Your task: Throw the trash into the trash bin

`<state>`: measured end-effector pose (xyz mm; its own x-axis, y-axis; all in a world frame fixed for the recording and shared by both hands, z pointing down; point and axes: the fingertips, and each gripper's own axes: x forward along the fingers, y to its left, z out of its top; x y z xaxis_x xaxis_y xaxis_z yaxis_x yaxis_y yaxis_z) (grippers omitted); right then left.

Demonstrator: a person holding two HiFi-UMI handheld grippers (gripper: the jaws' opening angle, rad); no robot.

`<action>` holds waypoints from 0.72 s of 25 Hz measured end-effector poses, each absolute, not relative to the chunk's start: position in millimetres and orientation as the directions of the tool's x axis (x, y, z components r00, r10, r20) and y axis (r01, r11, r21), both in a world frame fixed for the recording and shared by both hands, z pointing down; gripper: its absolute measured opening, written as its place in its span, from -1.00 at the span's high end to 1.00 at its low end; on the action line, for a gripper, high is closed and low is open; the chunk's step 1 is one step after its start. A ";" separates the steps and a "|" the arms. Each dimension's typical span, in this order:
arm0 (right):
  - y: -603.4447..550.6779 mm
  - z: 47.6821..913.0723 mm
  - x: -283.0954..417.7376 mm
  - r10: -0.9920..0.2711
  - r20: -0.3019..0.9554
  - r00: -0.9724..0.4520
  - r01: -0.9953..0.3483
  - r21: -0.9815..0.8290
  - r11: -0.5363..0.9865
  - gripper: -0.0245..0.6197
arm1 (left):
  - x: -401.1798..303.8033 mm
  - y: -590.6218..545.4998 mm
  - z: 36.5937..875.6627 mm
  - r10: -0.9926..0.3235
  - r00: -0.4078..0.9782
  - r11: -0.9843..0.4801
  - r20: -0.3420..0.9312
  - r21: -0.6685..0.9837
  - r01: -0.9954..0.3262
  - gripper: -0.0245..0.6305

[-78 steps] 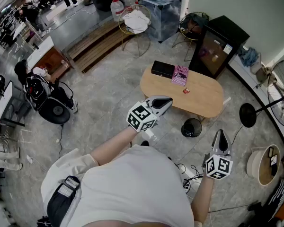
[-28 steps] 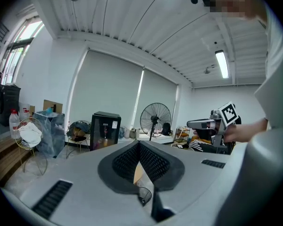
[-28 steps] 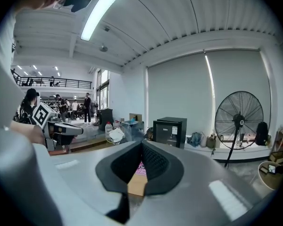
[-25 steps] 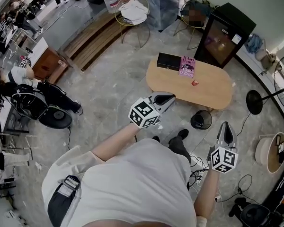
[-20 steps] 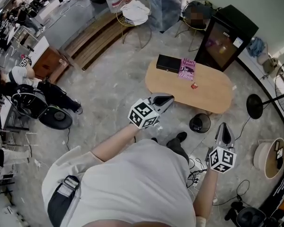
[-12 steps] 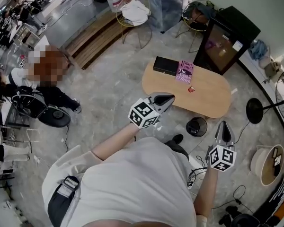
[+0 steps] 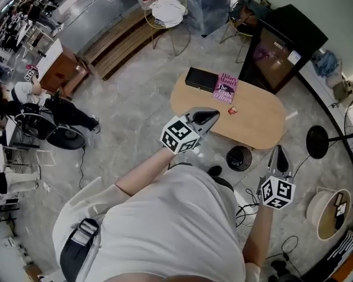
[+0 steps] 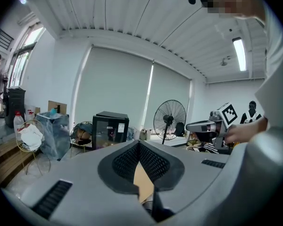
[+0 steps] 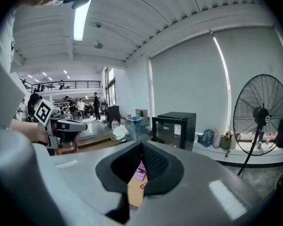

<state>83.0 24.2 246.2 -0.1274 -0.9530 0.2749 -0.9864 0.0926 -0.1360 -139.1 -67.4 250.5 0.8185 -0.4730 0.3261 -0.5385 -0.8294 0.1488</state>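
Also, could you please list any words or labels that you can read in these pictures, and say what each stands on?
"Hilary ... The ...": cover of the pink book on the oval wooden table; remaining words blurred.
White label on the black glass-fronted cabinet: too small to read.

Oval wooden table (image 7: 259,122) — black box (image 7: 201,79) and pink book (image 7: 226,87) side by side at its left end
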 end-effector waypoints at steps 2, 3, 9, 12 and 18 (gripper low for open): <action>18.6 249.0 95.3 -0.952 0.275 -0.136 -0.985 -0.139 0.101 0.89 | -127.1 -72.6 252.5 -0.480 0.812 -0.825 0.332 0.146 -0.546 0.91; 16.3 250.6 101.3 -0.951 0.275 -0.140 -0.985 -0.141 0.104 0.89 | -121.4 -74.8 254.1 -0.483 0.809 -0.822 0.334 0.146 -0.550 0.91; 7.8 258.0 128.2 -0.952 0.273 -0.139 -0.983 -0.155 0.099 0.89 | -94.6 -84.9 261.2 -0.480 0.807 -0.822 0.345 0.145 -0.551 0.91; 5.0 261.3 136.4 -0.951 0.281 -0.130 -0.983 -0.163 0.086 0.89 | -85.1 -90.8 264.4 -0.467 0.809 -0.828 0.356 0.143 -0.542 0.91; -6.5 269.4 147.5 -0.948 0.302 -0.097 -0.984 -0.171 0.046 0.89 | -70.8 -113.5 270.7 -0.436 0.821 -0.847 0.369 0.141 -0.513 0.91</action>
